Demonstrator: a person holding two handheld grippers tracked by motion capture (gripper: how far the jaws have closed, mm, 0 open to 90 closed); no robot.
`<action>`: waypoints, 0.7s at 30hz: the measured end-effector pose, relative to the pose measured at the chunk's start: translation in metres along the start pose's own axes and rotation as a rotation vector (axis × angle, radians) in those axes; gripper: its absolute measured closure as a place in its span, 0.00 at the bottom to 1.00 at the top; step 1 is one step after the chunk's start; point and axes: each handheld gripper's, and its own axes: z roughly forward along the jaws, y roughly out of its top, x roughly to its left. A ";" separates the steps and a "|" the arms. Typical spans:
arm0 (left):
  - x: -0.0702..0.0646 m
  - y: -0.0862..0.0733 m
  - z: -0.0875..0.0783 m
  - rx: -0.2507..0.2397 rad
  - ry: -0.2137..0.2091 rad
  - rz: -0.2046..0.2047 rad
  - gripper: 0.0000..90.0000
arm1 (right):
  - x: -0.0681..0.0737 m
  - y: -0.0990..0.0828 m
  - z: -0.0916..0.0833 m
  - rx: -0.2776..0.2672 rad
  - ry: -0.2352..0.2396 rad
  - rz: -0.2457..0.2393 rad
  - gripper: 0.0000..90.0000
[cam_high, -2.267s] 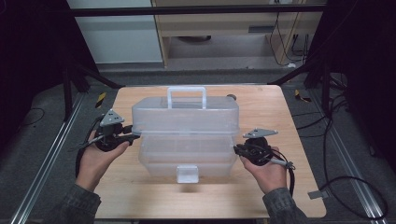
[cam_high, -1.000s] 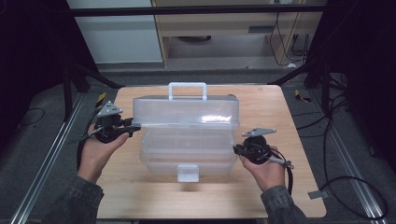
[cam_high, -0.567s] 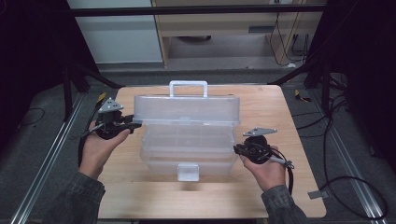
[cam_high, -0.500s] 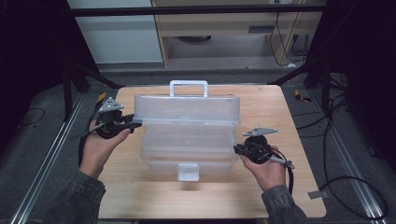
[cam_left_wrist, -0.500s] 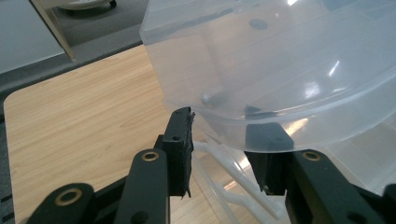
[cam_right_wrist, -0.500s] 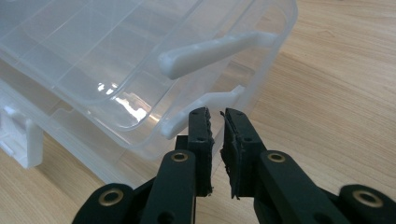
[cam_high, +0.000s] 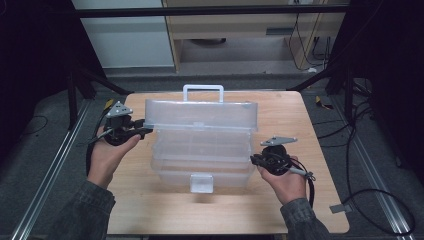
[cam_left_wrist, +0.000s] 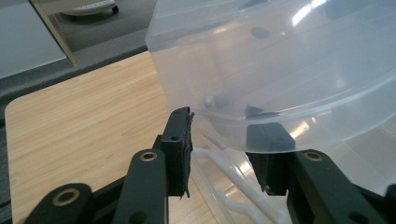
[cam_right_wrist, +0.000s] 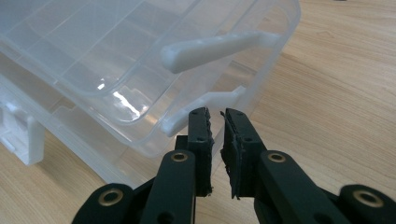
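Note:
A clear plastic tiered toolbox (cam_high: 200, 170) stands in the middle of the wooden table (cam_high: 150, 215). Its lid (cam_high: 200, 114), with a white handle (cam_high: 202, 90), is raised and tilted back above the inner trays (cam_high: 202, 147). My left gripper (cam_high: 148, 126) is shut on the lid's left end. In the left gripper view (cam_left_wrist: 224, 126) one jaw is outside the lid wall (cam_left_wrist: 280, 70) and the other shows through the plastic. My right gripper (cam_high: 254, 159) is shut and holds nothing. Its tips (cam_right_wrist: 215, 114) are against a white link arm (cam_right_wrist: 205, 105) on the box's right side.
A white latch (cam_high: 201, 183) hangs on the box's front face. Bare wood lies in front of the box and to its right (cam_right_wrist: 336, 84). Metal rails (cam_high: 380, 190) and cables (cam_high: 370, 200) run along the floor beside the table. A cabinet (cam_high: 240, 30) stands behind it.
The lid has risen and swung back with my left gripper, which moved up and away from me. The trays underneath are now uncovered. My right gripper has stayed in place.

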 end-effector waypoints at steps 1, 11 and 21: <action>0.000 0.001 0.000 0.002 -0.005 0.002 0.68 | 0.000 0.000 0.000 0.000 0.000 -0.001 0.90; 0.002 0.006 0.002 0.009 -0.003 0.007 0.69 | -0.001 0.000 0.000 0.000 0.001 -0.002 0.90; 0.003 0.011 0.002 0.008 0.002 0.006 0.70 | -0.001 0.000 0.000 0.000 0.007 0.002 0.90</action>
